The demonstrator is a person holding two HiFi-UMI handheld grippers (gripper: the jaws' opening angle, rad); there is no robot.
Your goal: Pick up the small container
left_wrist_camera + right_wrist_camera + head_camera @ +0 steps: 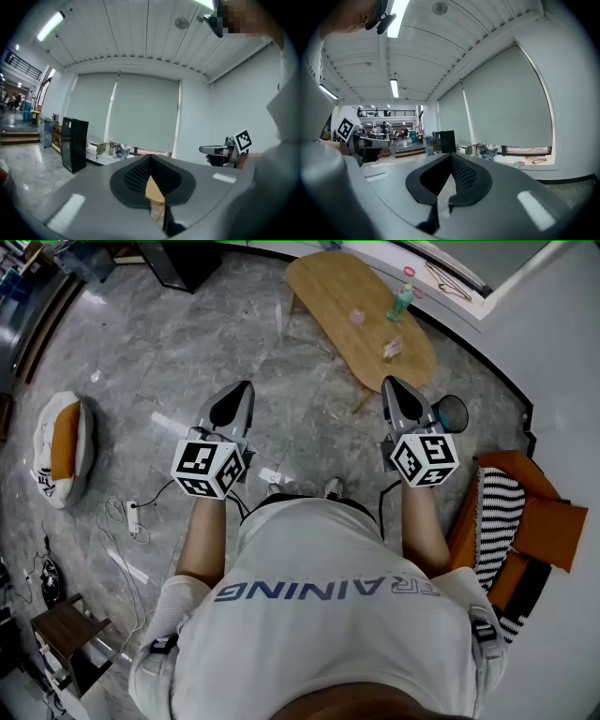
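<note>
Left gripper point(241, 387) and right gripper point(393, 383) hover closed, empty, over marble floor point(169, 352) by table point(333, 292).

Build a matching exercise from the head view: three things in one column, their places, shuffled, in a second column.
Things:
1. small pink container
2. white-and-orange cushion
3. striped cloth

Places:
A. on the floor, far left of the view
B. beside the person's right arm
C. on the wooden table

Pairs: 1-C, 2-A, 3-B
</note>
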